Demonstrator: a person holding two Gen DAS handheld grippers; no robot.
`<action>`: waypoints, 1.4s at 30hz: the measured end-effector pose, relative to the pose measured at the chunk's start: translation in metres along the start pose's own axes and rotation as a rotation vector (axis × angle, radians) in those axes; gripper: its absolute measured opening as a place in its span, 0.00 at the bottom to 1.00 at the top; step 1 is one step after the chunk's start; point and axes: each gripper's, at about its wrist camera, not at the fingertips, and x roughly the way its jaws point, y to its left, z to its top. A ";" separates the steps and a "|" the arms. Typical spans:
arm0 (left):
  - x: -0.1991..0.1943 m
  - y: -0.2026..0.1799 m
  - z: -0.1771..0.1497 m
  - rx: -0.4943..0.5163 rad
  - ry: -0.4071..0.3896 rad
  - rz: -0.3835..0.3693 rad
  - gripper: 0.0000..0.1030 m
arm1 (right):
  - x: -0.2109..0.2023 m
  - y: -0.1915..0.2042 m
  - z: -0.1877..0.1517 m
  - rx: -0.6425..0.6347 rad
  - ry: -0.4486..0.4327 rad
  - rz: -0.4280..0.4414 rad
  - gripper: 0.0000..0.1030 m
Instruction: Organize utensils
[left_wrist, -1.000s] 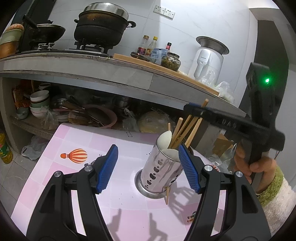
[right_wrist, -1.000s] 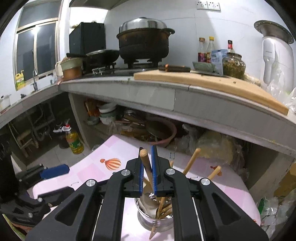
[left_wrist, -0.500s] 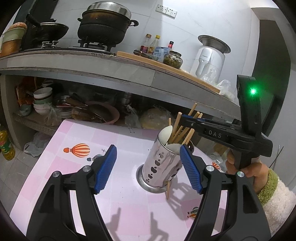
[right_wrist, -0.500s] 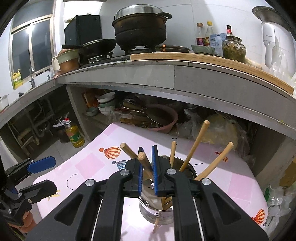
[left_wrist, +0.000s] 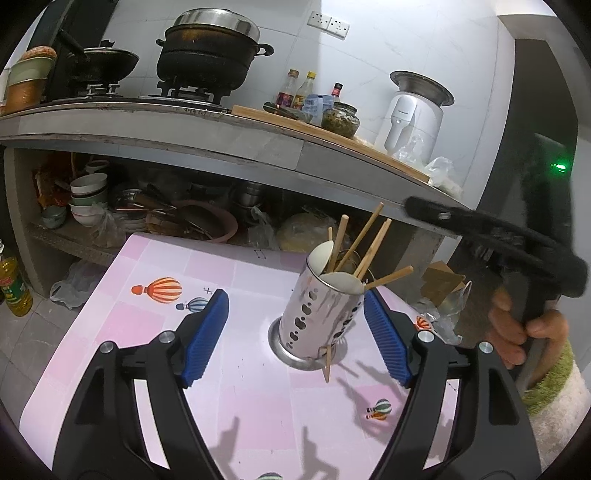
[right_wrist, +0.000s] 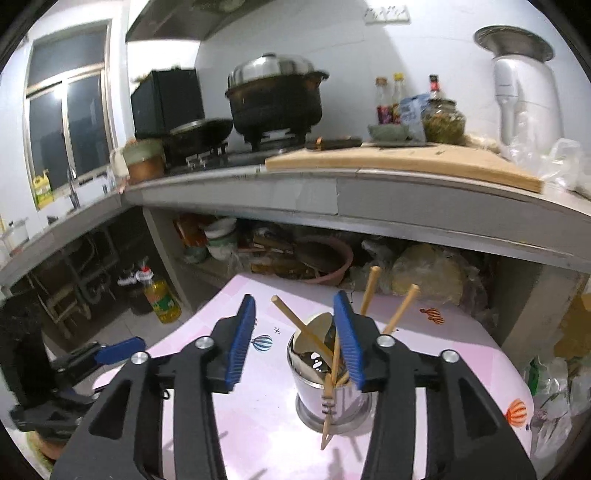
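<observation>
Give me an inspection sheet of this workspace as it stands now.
Surface: pink table with balloon prints.
Job's things: metal holder upright on the table, holding chopsticks and a white spoon; one chopstick pokes out through a side hole.
Clutter: nothing seen on the table.
Grippers: left gripper open, straddling the holder; right gripper open, empty.
Cables: nothing seen.
Surroundings: counter with pot, bottles, jar; bowls on the shelf beneath; oil bottle on the floor.
</observation>
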 end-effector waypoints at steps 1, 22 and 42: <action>-0.002 0.000 -0.002 0.001 0.006 0.001 0.70 | -0.009 -0.001 -0.005 0.012 -0.005 -0.007 0.53; -0.048 -0.016 -0.051 0.073 0.099 0.203 0.92 | -0.114 -0.016 -0.155 0.196 0.071 -0.472 0.94; -0.121 -0.032 -0.041 0.032 -0.099 0.309 0.92 | -0.162 0.039 -0.143 0.105 -0.038 -0.513 0.94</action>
